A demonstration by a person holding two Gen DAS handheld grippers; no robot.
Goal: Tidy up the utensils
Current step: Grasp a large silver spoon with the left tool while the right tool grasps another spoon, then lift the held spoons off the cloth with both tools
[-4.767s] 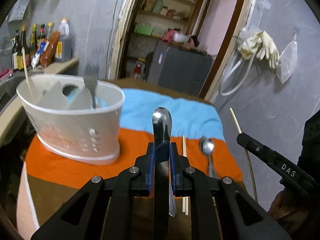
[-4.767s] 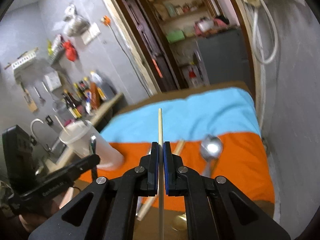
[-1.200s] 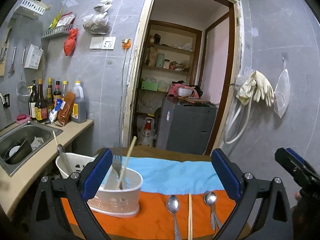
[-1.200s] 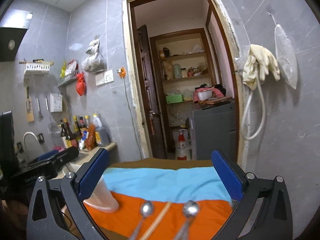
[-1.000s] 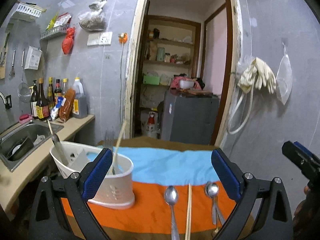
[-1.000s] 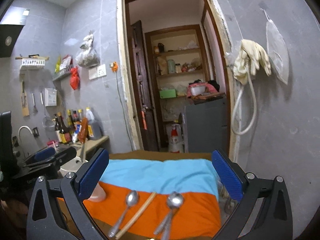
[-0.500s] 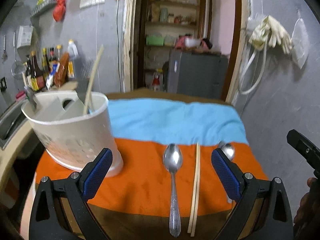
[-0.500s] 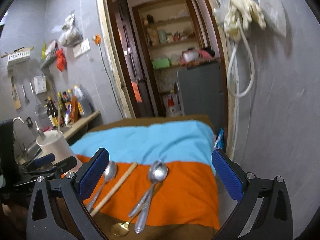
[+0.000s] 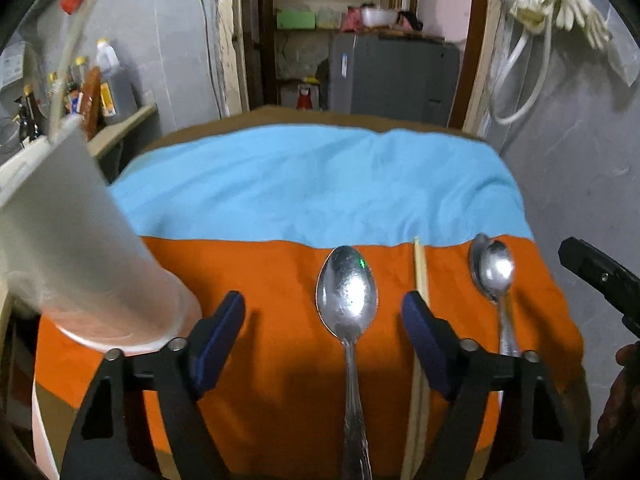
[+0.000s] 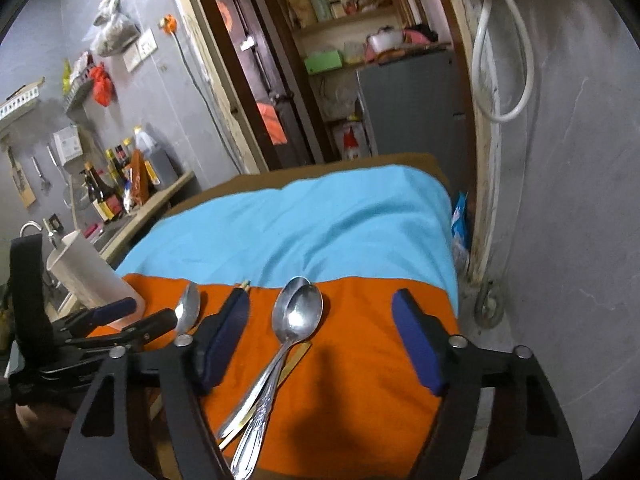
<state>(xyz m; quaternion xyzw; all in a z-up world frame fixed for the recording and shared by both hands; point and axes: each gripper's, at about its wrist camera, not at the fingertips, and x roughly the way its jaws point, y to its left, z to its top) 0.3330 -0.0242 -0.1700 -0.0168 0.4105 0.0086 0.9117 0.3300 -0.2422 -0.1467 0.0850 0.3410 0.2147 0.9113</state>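
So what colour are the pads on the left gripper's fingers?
Dark blue pads on black fingers, clearest in the left wrist view.

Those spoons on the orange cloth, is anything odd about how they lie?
Yes. On the right, two spoons lie stacked, one bowl nested over the other, handles crossing a gold-coloured piece beneath. The single spoon and the chopsticks lie straight and apart. Nothing looks spilled or damaged.
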